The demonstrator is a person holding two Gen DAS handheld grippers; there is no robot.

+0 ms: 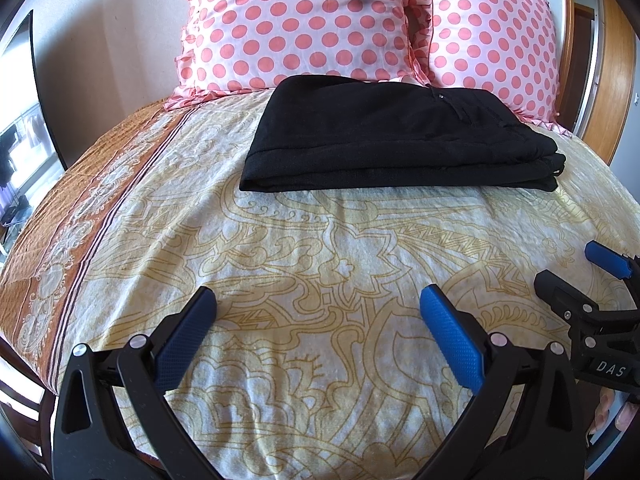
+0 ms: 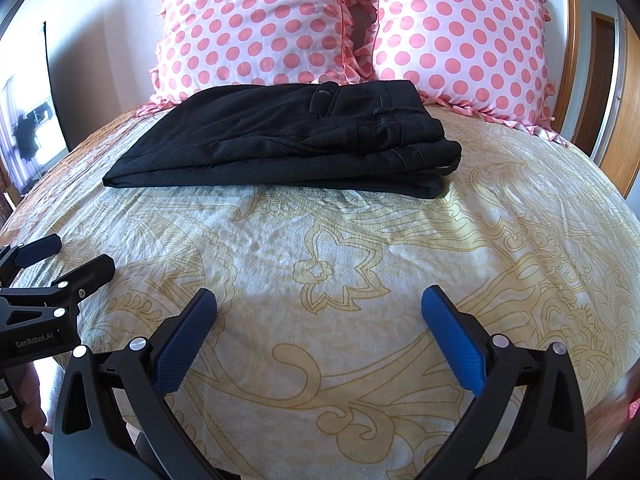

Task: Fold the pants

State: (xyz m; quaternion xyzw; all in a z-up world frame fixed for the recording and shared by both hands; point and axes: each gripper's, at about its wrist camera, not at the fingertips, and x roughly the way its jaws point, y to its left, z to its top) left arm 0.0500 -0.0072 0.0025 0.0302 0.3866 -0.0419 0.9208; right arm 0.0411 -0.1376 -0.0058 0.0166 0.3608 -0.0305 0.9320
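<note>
Black pants (image 1: 392, 140) lie folded in a flat stack on the bed, near the pillows; they also show in the right wrist view (image 2: 288, 140), waistband to the right. My left gripper (image 1: 318, 300) is open and empty, held over the bedspread well short of the pants. My right gripper (image 2: 319, 300) is open and empty, likewise short of the pants. The right gripper shows at the right edge of the left wrist view (image 1: 580, 268); the left gripper shows at the left edge of the right wrist view (image 2: 68, 260).
A yellow patterned bedspread (image 1: 320, 240) with an orange border covers the bed. Two pink polka-dot pillows (image 1: 296, 24) (image 1: 492, 40) lean against the wall behind the pants. A wooden door frame (image 2: 572, 40) stands at the right.
</note>
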